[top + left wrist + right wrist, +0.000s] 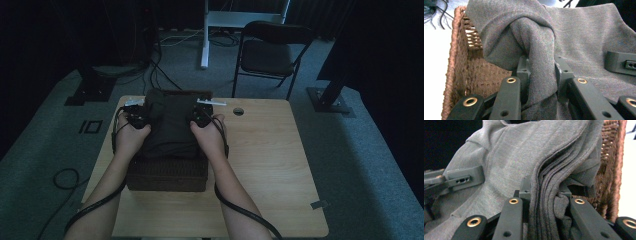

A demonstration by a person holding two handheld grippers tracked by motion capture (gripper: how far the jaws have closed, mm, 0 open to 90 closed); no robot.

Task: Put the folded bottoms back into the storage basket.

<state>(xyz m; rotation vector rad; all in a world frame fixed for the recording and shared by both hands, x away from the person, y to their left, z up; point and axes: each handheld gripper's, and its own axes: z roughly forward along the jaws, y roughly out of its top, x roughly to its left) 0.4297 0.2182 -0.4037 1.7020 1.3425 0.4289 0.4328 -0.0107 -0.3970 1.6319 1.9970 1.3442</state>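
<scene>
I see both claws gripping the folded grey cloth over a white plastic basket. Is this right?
Not quite: the basket is brown woven wicker, not white plastic, as the left gripper view shows. The rest holds: the left claw and the right claw each grip the folded grey cloth over it.

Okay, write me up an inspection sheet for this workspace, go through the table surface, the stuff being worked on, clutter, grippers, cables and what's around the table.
Surface: wooden table, bare around the work; round hole near the far edge.
Job's things: folded grey garment lying on top of a brown wicker basket.
Clutter: small tape piece at the near right corner.
Grippers: left gripper shut on a bunched fold of the garment; right gripper shut on its stacked folded edge.
Cables: one black cable trails along each forearm; more cables on the floor.
Surroundings: grey carpet, folding chair behind the table, white stand leg, dark curtains.
</scene>
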